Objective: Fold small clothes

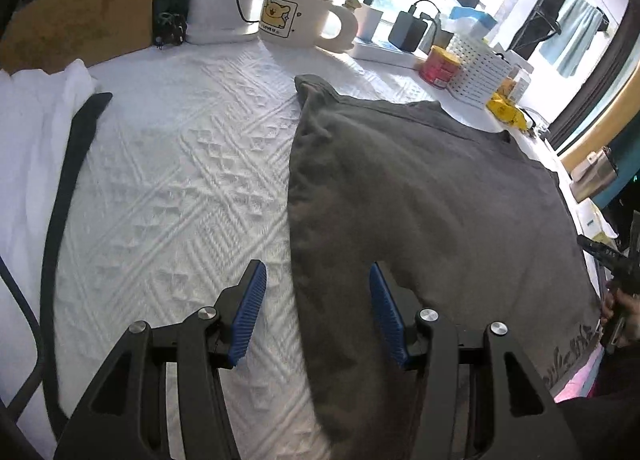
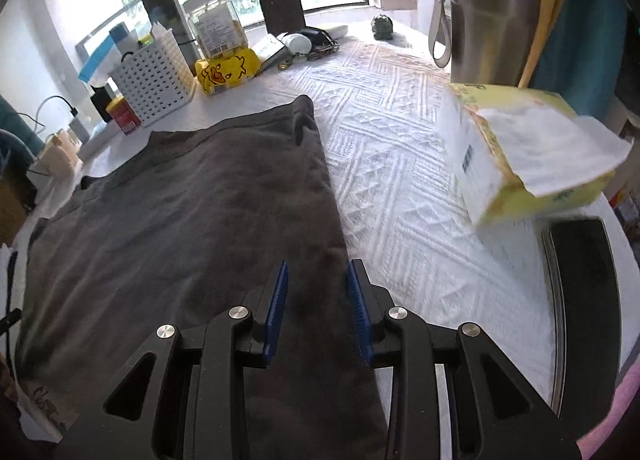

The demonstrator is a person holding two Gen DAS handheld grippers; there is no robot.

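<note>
On the white textured bedspread point(image 1: 172, 164) a dark grey garment point(image 1: 420, 200) lies spread flat, taking up the right half of the left wrist view and the left half of the right wrist one point(image 2: 180, 220). The left gripper point(image 1: 318, 310) hangs over the garment's near left edge with its blue pads wide apart, nothing between them, one pad over bare bedspread and the other over the fabric. The right gripper point(image 2: 318, 310) sits over the garment's right edge, fingers parted a fair bit less but not clamping anything (there's cloth visible through the gap).

Far side of the left view has a cream mug point(image 1: 300, 16) with a yellow bear on it, a white slotted basket point(image 1: 478, 70) to its right, and a red-and-yellow tin point(image 1: 440, 66) just beside the basket. A black strap point(image 1: 64, 196) runs along the left.

In the right view a tissue pack point(image 2: 520, 152) sits to the right, a steel tumbler point(image 2: 492, 8) behind it, and a yellow duck pouch point(image 2: 226, 70) beside the basket point(image 2: 154, 80).
</note>
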